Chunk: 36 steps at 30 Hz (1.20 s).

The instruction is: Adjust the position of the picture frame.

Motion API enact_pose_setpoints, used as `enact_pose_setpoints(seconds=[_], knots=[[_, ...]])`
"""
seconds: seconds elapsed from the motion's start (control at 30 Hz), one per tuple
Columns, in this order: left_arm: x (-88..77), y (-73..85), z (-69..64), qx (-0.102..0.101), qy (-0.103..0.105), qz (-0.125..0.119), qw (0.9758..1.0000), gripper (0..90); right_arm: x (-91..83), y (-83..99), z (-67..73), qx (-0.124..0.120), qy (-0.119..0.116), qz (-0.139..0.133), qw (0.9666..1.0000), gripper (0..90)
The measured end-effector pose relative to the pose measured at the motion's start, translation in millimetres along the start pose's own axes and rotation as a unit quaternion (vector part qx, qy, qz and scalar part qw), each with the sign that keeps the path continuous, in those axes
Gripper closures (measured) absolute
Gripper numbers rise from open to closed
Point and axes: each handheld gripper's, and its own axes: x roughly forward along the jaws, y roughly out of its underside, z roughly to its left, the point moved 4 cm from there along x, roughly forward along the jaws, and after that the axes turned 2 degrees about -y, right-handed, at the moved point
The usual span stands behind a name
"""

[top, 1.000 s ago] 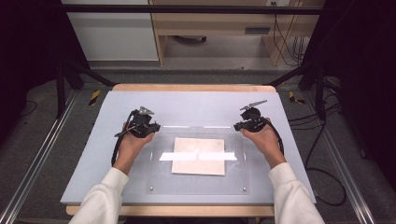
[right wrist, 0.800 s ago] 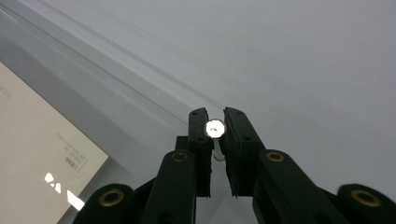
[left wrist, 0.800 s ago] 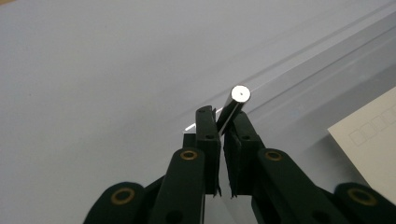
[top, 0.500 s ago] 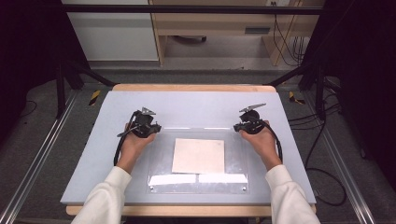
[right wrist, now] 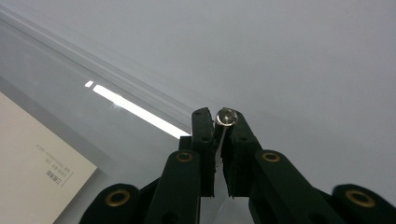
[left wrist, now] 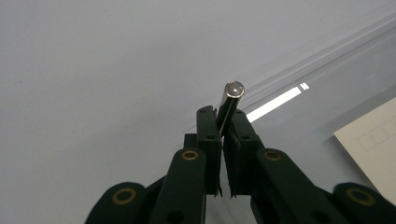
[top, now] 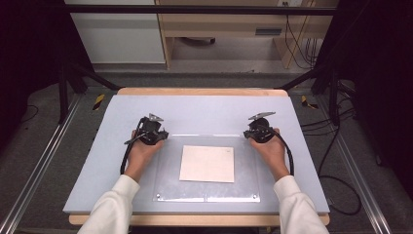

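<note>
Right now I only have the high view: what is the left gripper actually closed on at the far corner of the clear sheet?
Observer: The left gripper is shut on a short shiny metal pin; its round cap sticks out past the jaw tips.
Operator: And the right one?
Observer: The right gripper pinches a matching pin, whose cap sits level with the jaw tips.
Operator: Anything on the card?
Observer: The card carries small print near one corner, too small to read.
</note>
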Motion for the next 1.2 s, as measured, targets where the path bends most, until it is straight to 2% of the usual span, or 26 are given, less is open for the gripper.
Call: enact_pose_setpoints(seconds=[0.27, 0.7, 0.77, 0.8, 0.83, 0.87, 0.97, 1.03, 1.13, 1.2], knots=[[2.5, 1.9, -1.3, 0.0, -0.007, 0.002, 1.0, 84.7, 2.5, 3.7, 0.5, 0.001, 0.014, -0.009, 0.9999, 84.9], [5.7, 4.6, -4.4, -0.009, -0.017, -0.001, 0.9998, 84.7, 5.4, 9.1, 0.7, 0.008, 0.017, -0.016, 0.9997, 84.7], [5.3, 5.2, -4.7, -0.006, -0.021, -0.002, 0.9997, 84.6, 5.4, 9.5, 0.9, 0.014, 0.016, -0.019, 0.9996, 82.5], [5.2, 5.5, -5.5, -0.012, -0.023, -0.008, 0.9996, 84.4, 5.1, 9.8, 0.1, 0.016, 0.021, -0.021, 0.9994, 78.4], [4.1, 5.4, -5.2, -0.009, -0.025, -0.011, 0.9996, 83.0, 4.6, 10.7, -1.3, 0.017, 0.03, -0.026, 0.9991, 73.3], [2.7, 4.8, -5.0, -0.011, -0.03, -0.021, 0.9993, 77.6, 4.1, 11.6, -1.8, 0.02, 0.034, -0.029, 0.9988, 70.2], [-2.4, 3.3, -4.2, -0.013, -0.042, -0.052, 0.9977, 56.3, -1.6, 15.7, -2.1, 0.03, 0.031, -0.061, 0.9972, 61.2], [-5.2, 4.4, -4.3, -0.011, -0.044, -0.07, 0.9965, 48.6, -8.5, 16.3, 0.2, 0.02, 0.037, -0.083, 0.9957, 54.4], [-8.0, 7.1, -5.2, -0.024, -0.041, -0.093, 0.9945, 40.2, -15.1, 16.2, 3.0, 0.0, 0.048, -0.089, 0.9949, 49.2], [-8.8, 9.1, -5.9, -0.025, -0.044, -0.101, 0.9936, 34.5, -18.9, 17.3, 4.7, -0.007, 0.051, -0.099, 0.9937, 47.3]])
